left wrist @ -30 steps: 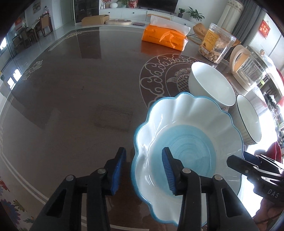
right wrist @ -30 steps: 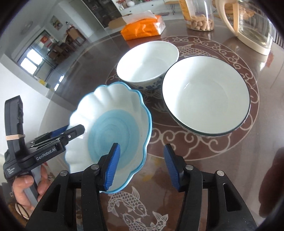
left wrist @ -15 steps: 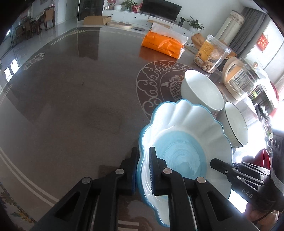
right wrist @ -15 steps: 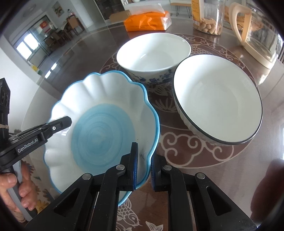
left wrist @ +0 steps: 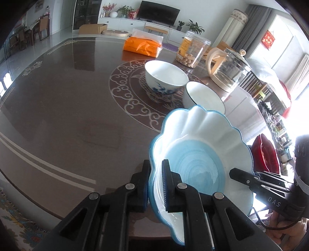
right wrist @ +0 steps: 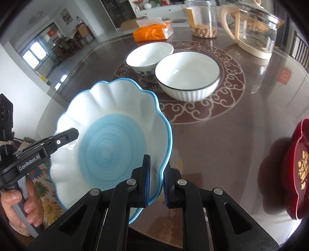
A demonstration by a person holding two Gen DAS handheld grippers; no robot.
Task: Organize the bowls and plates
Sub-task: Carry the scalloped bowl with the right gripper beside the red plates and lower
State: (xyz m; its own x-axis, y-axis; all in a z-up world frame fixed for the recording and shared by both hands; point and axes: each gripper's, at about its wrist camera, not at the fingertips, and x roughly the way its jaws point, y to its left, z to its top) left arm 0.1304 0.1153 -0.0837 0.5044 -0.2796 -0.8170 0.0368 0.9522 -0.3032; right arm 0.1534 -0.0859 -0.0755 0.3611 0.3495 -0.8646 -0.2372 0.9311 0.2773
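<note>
Blue-and-white plate: a scalloped plate (left wrist: pixel 202 154) (right wrist: pixel 114 135) with a blue rim and a blue swirled centre, held tilted above the near edge of the table, clear of its top
Left gripper: the left gripper (left wrist: pixel 155 173) is pinched tight on the plate's left rim, one pad outside the rim and one inside the bowl of the plate; in the right wrist view it (right wrist: pixel 65 138) reaches in from the left, with the person's hand (right wrist: pixel 21 202) on its handle
Right gripper: the right gripper (right wrist: pixel 156 179) is clamped on the opposite rim, its blue pads on either face of the edge; in the left wrist view its black fingers (left wrist: pixel 249 179) lie across the plate's right side
Bowls: a white bowl with blue floral pattern (left wrist: pixel 166 79) (right wrist: pixel 149 56) and a dark-rimmed ribbed white bowl (left wrist: pixel 202 96) (right wrist: pixel 187 75) stand just beside each other on the table's scrollwork medallion, beyond the plate
Table: glossy dark brown round table (left wrist: pixel 67 96) (right wrist: pixel 222 139) with pale inlaid lines
Red dish: a red lacquer dish (right wrist: pixel 297 170) with gold characters sits at the table's right edge, well apart from the bowls
Far side: a glass kettle (left wrist: pixel 227 69) (right wrist: pixel 253 27), a clear jar of snacks (left wrist: pixel 193 48) (right wrist: pixel 202 17) and an orange tissue pack (left wrist: pixel 143 45) (right wrist: pixel 152 30)
</note>
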